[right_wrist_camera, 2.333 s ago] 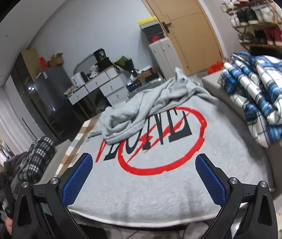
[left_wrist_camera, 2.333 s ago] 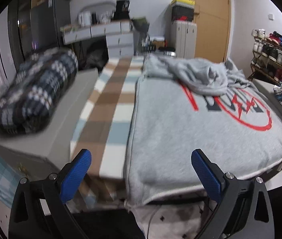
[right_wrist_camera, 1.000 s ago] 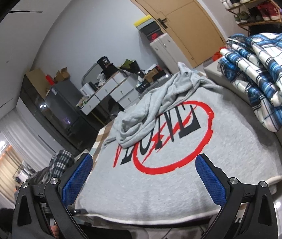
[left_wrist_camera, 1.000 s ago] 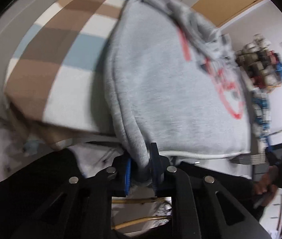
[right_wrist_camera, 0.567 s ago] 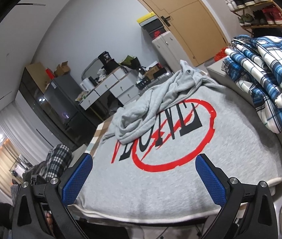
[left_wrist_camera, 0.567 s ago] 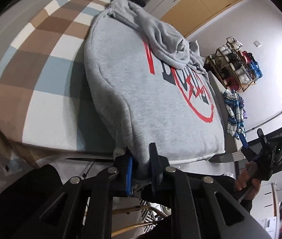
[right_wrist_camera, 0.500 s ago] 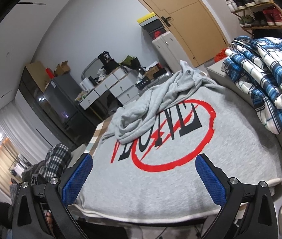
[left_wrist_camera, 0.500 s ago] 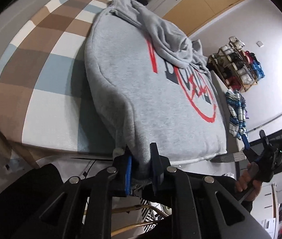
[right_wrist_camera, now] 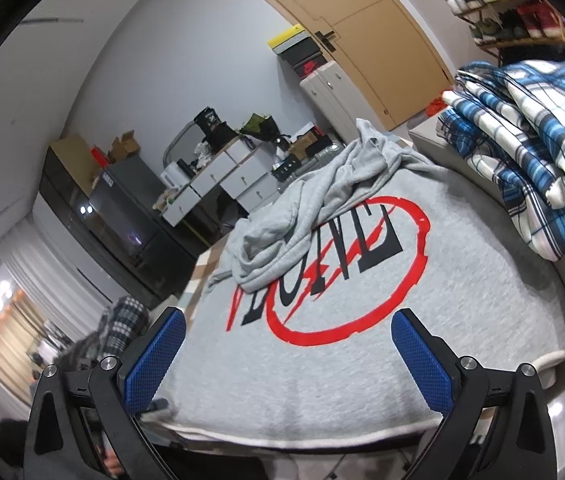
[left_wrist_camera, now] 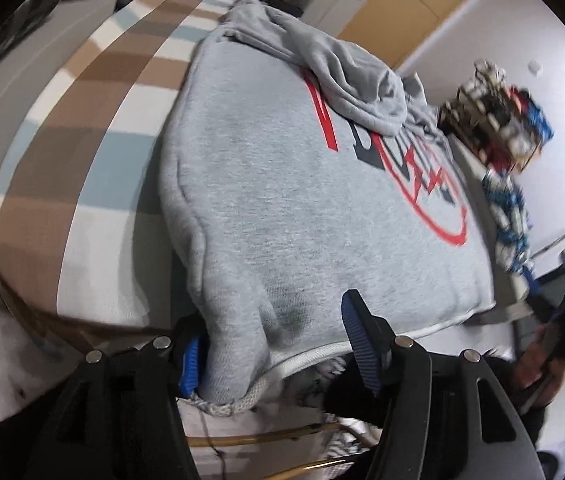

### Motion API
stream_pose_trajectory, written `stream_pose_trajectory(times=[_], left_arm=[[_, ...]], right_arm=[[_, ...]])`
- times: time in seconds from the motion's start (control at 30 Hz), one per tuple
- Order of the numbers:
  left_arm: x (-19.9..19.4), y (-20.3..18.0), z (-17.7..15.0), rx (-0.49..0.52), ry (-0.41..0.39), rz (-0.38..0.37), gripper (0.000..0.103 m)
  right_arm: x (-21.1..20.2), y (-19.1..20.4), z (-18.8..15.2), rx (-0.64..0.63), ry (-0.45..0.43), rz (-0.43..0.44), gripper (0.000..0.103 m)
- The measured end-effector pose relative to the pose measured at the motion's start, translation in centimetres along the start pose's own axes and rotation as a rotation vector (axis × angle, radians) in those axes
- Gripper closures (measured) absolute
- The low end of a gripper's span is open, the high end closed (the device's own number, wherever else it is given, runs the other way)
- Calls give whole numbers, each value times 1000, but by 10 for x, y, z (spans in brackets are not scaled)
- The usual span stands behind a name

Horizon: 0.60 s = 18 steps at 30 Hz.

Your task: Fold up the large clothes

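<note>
Lying flat across a bed, the large grey fleece sweatshirt (left_wrist_camera: 282,184) carries a red ring with dark lettering and a red slash on its upper face; one sleeve or hood is heaped loosely over the far end, and a pale ribbed hem runs along the near edge. It rests on a brown, blue and white checked bedsheet (left_wrist_camera: 82,160).

One sweatshirt, one sheet and two grippers are seen. The left gripper (left_wrist_camera: 274,344) has its two blue-padded fingers parting; the near corner of the sweatshirt hangs between them, lying against the left pad while the right pad stands clear of the cloth. The right gripper (right_wrist_camera: 288,354) holds its two fingers wide apart with nothing between them, hovering near the hem.

The left wrist view alone shows the bunched corner, the wide stretch of checked sheet and, at the right edge, a person's hand (left_wrist_camera: 538,356) on the other tool. The right wrist view alone shows a folded blue-and-white plaid blanket (right_wrist_camera: 522,152) beside the sweatshirt, a tan wooden door (right_wrist_camera: 362,32) in full, and a white chest of drawers (right_wrist_camera: 222,184). A shoe rack (left_wrist_camera: 498,112) appears in both views.
</note>
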<state>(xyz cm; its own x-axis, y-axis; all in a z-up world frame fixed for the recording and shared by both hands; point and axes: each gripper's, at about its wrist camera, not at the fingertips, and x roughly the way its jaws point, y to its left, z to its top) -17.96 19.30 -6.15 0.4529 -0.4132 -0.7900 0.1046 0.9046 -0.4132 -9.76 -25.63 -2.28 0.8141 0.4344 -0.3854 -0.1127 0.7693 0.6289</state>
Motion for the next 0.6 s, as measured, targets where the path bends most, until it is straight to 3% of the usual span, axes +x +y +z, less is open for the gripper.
stream_pose_trajectory(times=[0.1, 0.2, 0.27, 0.4, 0.5, 0.6], left_arm=[[3, -1, 3, 15, 18, 17, 48], [6, 4, 5, -13, 51, 0, 75], [7, 4, 4, -15, 72, 10, 93], [6, -1, 0, 14, 52, 22, 98], [0, -1, 2, 9, 44, -61, 99], [-13, -2, 11, 16, 14, -151, 100]], right_arm=[[-13, -14, 6, 82, -44, 63, 0], [-32, -26, 14, 136, -86, 114, 0], [-48, -27, 19, 105, -99, 57, 0], [-66, -30, 26, 48, -49, -84, 0], [-73, -40, 25, 49, 1, -146, 0], [-62, -69, 20, 203, 136, -138, 0]])
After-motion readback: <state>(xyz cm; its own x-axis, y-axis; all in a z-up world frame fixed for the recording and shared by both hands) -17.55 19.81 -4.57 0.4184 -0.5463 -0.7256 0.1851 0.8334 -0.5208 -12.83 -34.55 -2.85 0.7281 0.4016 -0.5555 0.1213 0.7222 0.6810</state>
